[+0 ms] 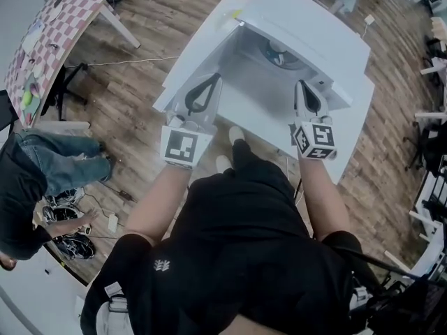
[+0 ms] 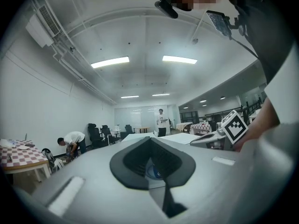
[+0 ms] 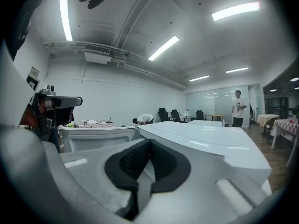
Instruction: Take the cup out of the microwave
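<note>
A white microwave stands on a white table with its door swung open to the left. Inside, at the back of the cavity, sits a round bluish cup. My left gripper hangs in front of the opening at its left side, its black pads closed into a loop with nothing in them. My right gripper is at the opening's right side, also shut and empty. In the left gripper view a bluish shape shows through the loop of the left gripper. The right gripper looks past the door.
A table with a checked cloth stands at the upper left. A person crouches at the left by cables on the wooden floor. Chairs line the right edge. Another person stands far across the room.
</note>
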`<state>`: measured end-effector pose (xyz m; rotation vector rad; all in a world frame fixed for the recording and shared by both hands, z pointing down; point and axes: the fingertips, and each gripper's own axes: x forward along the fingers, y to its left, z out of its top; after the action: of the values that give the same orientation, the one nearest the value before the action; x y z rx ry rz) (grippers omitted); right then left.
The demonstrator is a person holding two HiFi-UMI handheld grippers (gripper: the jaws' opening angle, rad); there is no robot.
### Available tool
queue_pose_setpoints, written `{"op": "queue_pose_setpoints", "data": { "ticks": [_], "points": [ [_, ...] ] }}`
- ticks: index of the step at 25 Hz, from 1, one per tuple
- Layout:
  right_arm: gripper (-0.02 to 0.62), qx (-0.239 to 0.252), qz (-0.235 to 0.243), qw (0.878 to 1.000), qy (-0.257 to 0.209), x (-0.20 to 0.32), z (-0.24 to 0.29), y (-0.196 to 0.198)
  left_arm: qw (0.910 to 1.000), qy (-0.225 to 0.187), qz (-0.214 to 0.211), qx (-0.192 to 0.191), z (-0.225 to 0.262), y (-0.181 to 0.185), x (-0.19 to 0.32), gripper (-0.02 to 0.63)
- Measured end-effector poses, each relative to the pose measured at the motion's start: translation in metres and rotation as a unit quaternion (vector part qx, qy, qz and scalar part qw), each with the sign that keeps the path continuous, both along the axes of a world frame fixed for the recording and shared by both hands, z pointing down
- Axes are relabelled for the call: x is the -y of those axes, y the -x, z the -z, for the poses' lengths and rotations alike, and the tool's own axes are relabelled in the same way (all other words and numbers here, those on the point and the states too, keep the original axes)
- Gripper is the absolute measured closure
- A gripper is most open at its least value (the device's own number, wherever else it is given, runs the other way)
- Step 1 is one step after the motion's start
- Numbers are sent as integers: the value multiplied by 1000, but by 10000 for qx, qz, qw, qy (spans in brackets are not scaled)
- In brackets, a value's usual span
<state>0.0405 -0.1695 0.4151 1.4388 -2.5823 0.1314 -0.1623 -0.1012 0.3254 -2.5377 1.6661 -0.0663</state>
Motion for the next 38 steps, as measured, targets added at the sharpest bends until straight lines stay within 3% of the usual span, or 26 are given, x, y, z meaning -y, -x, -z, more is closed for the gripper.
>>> {"op": "queue_pose_setpoints", "data": {
  "ticks": [7, 19, 24, 31, 38],
  "points": [
    [595, 29, 33, 10000, 49, 41, -44, 5, 9993, 280, 234, 95, -41, -6, 37, 600],
    [595, -306, 116, 9995, -46, 88, -110, 8, 9974, 408, -143, 572, -104, -45, 96, 600],
    [592, -226, 122, 9996, 79, 107, -131, 11, 9978, 479, -111, 444, -123, -51, 118, 600],
    [528, -214, 14, 9997, 95, 132, -152, 12, 9961, 552, -226, 655, -141, -55, 140, 600],
    [386, -256, 38, 9994, 244, 150, -172, 24, 9953, 670, -294, 630, -155, -59, 150, 600]
  ]
}}
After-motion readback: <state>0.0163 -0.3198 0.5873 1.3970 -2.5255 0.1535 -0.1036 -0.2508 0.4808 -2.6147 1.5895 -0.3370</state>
